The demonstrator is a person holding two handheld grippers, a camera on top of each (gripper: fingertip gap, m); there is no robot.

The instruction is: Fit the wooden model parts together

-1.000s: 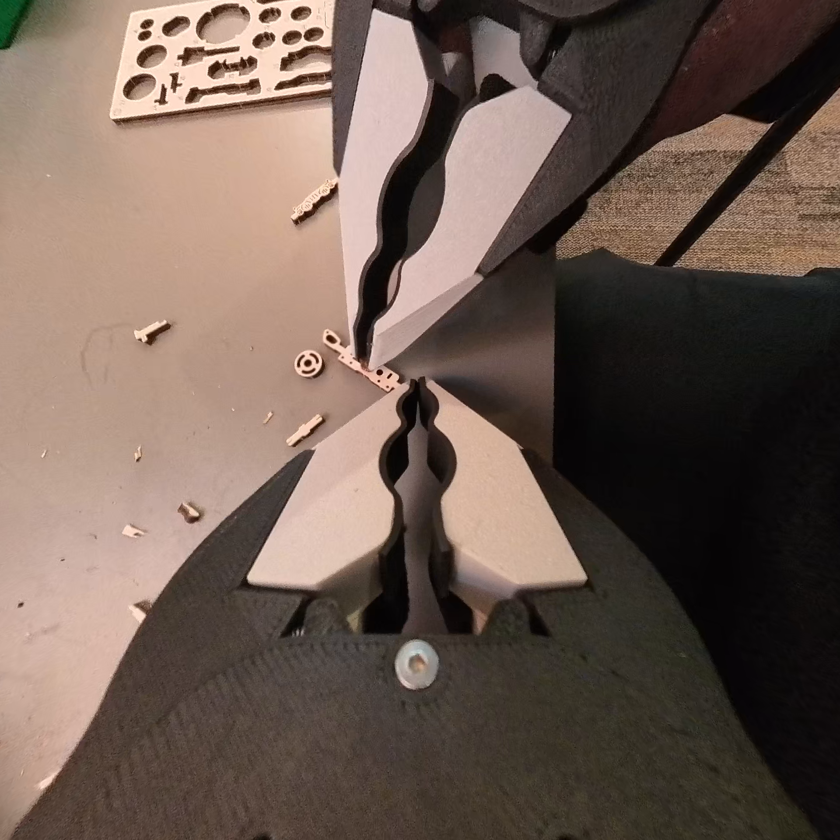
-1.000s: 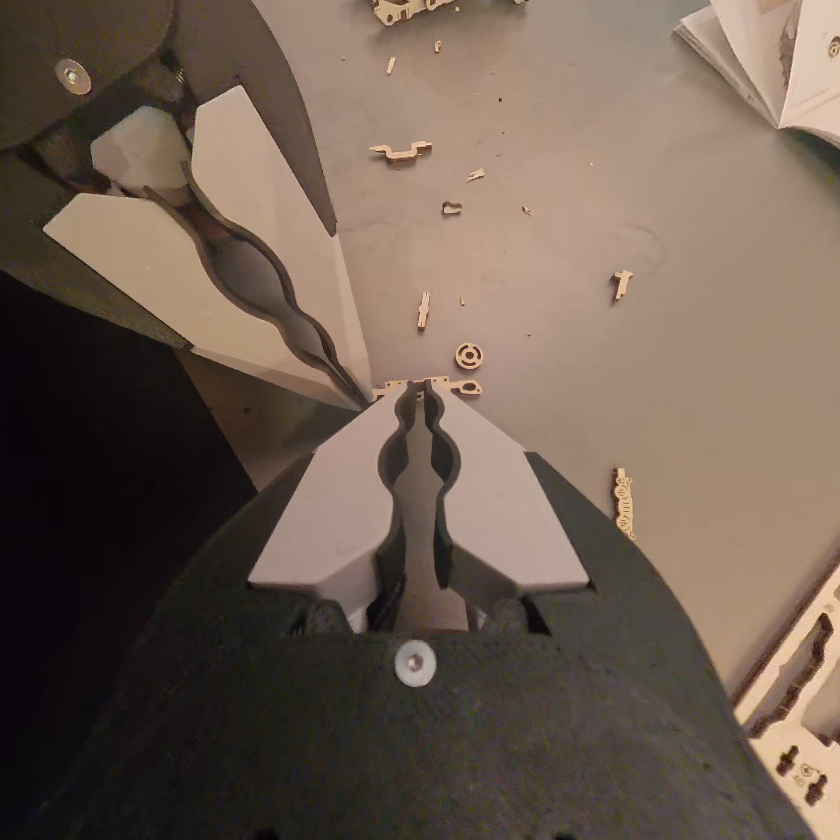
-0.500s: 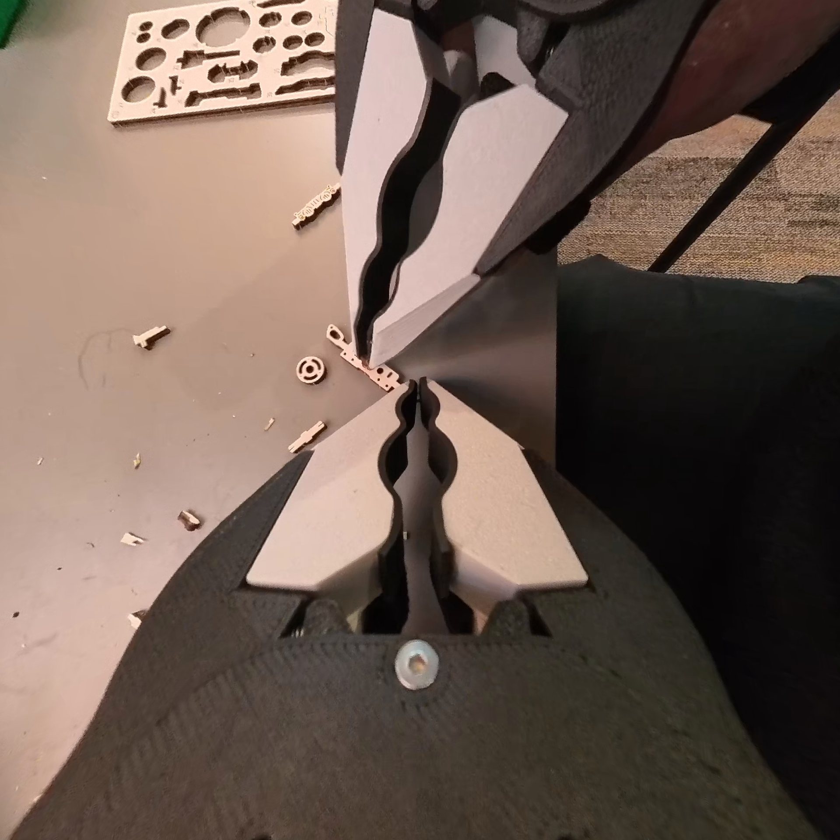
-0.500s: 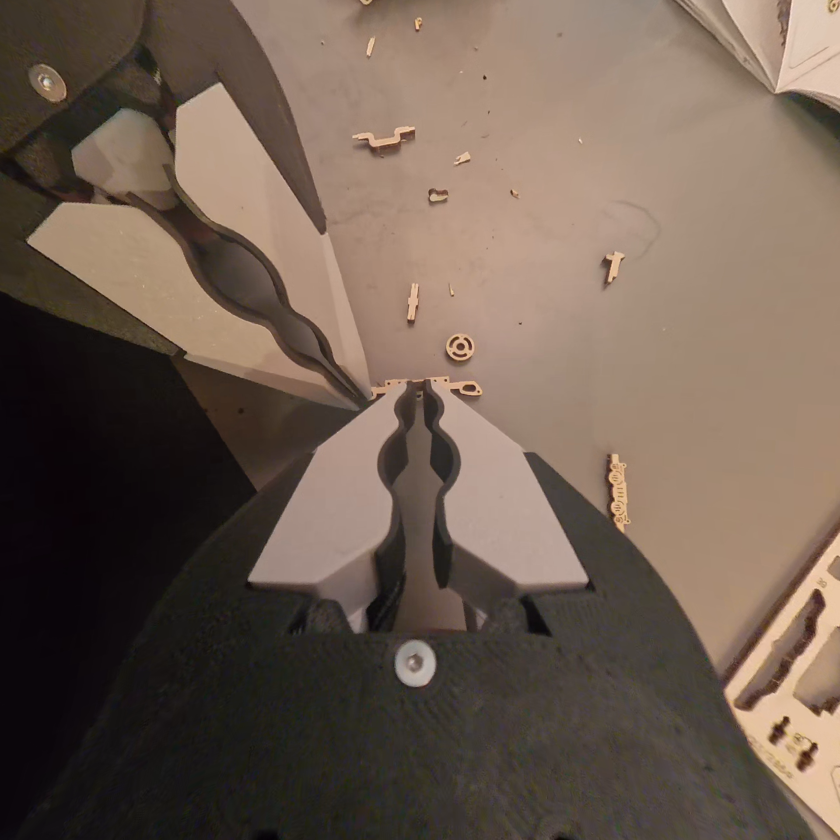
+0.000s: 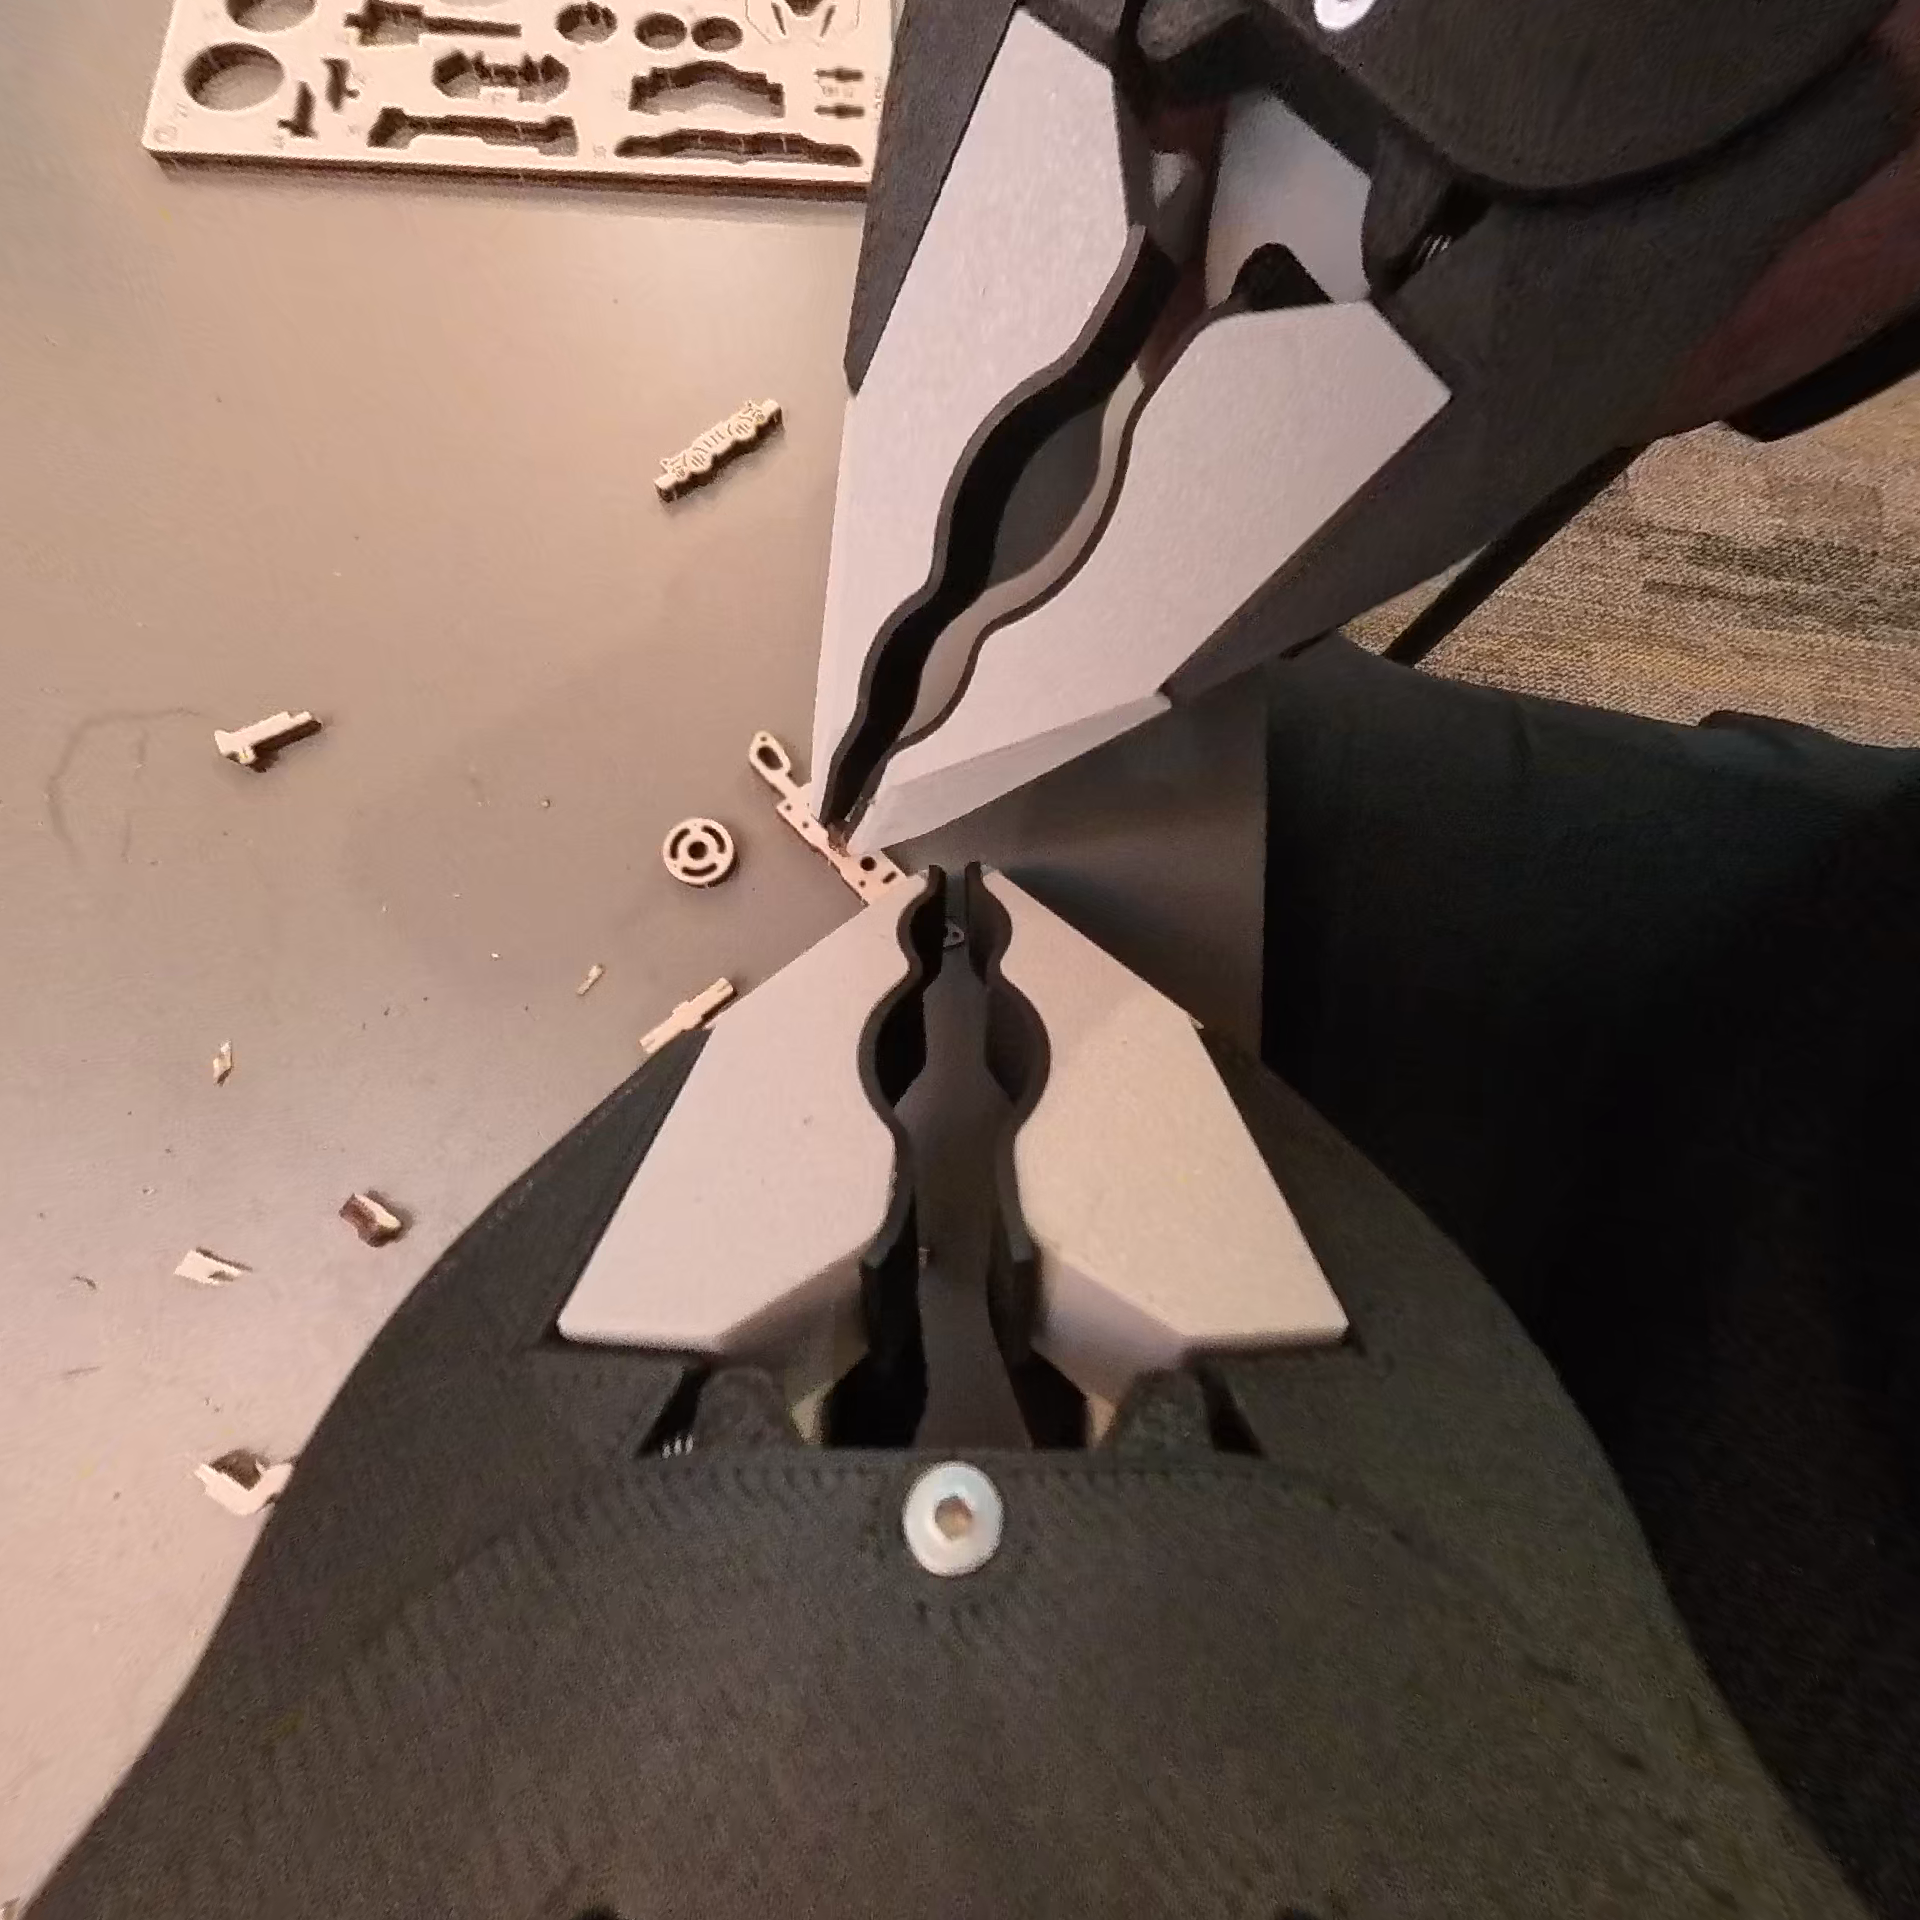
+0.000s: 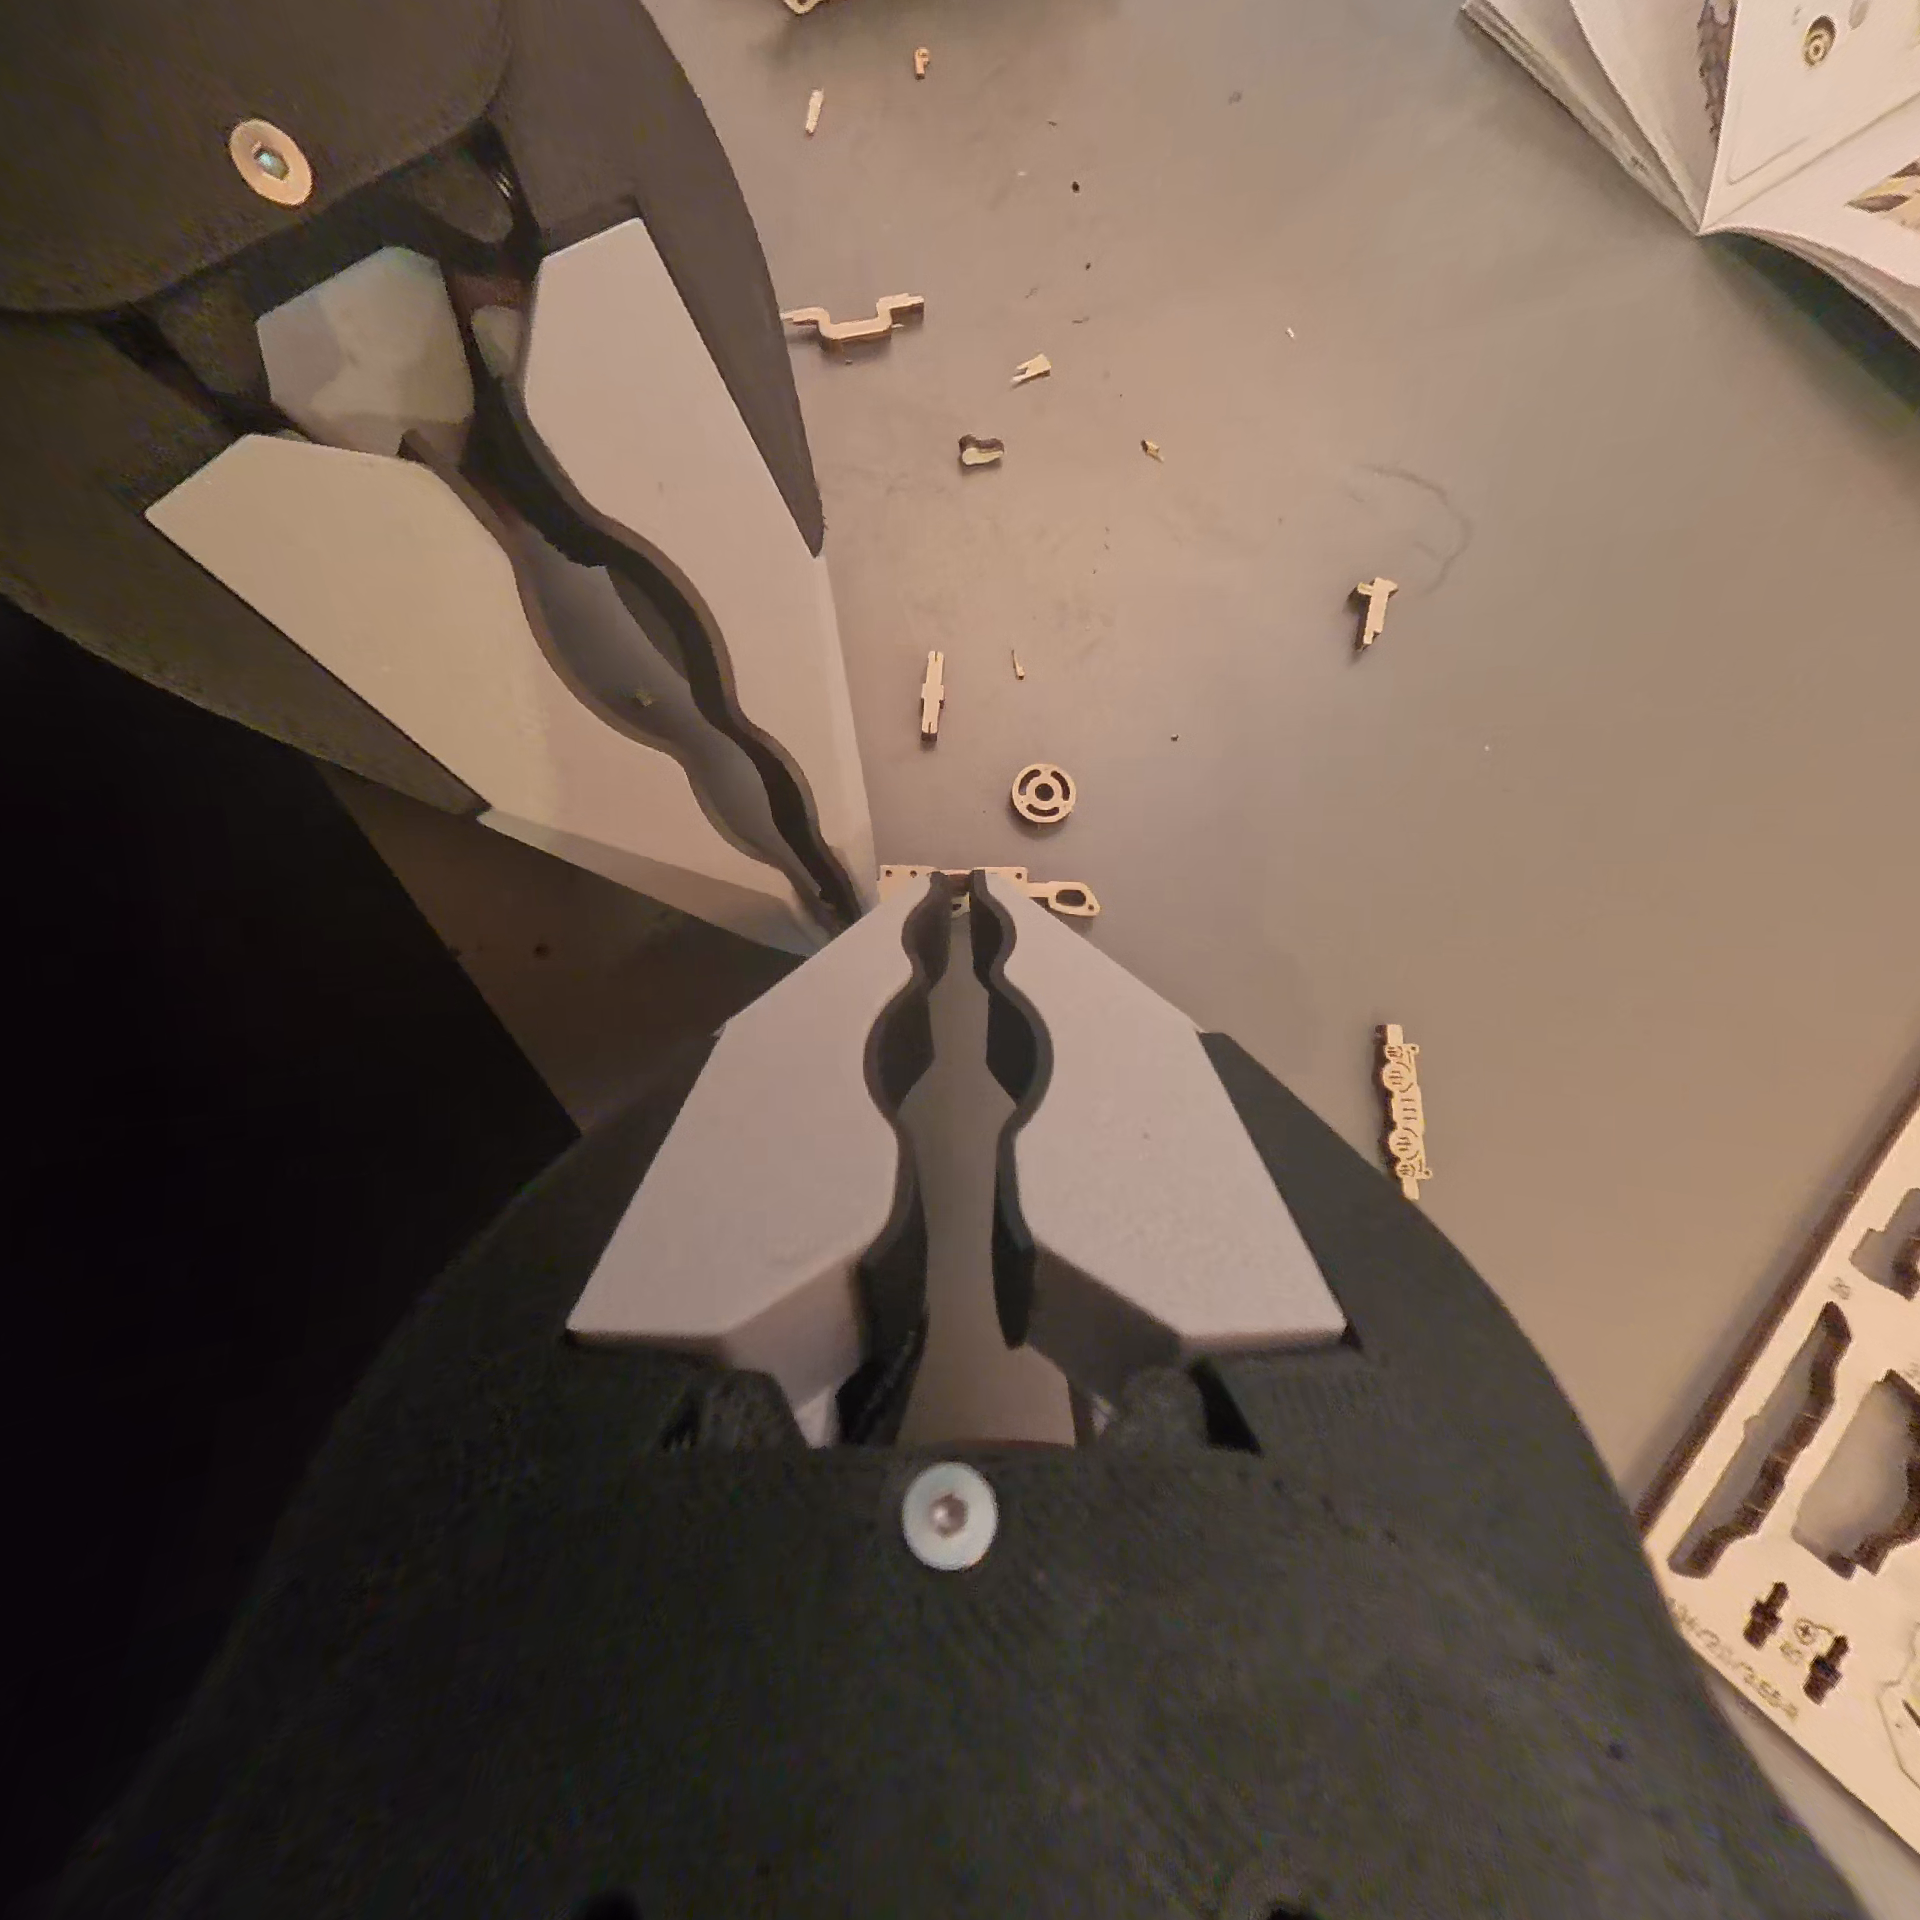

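1. Left wrist view: the left gripper (image 5: 951, 883) has its fingertips nearly together, with only a narrow slit between them; whether they pinch anything I cannot tell.
2. Just ahead of its tips and slightly left, a thin flat wooden strip (image 5: 826, 831) with small holes is held off the grey table (image 5: 364, 468), and the right gripper (image 5: 847, 821) comes down from above with its tips clenched on the strip's middle.
3. Left of the strip lie a round ring-shaped piece (image 5: 703, 854), a short notched peg (image 5: 686, 1014) and a small T-shaped piece (image 5: 265, 738); farther ahead sit a decorated bar (image 5: 717, 465) and a punched-out wooden sheet (image 5: 520, 94).
4. Right wrist view: the right gripper (image 6: 956, 883) grips the wooden strip (image 6: 1060, 894) at its tips, the looped end sticking out to the right.
5. The left gripper (image 6: 842, 904) reaches in from the upper left, its tips touching the strip's left end; its hold is hidden.
6. Ahead lie the ring piece (image 6: 1042, 798) and the notched peg (image 6: 932, 698); to the right, the decorated bar (image 6: 1405, 1110), a second cut sheet (image 6: 1808, 1455) and an open booklet (image 6: 1766, 125).
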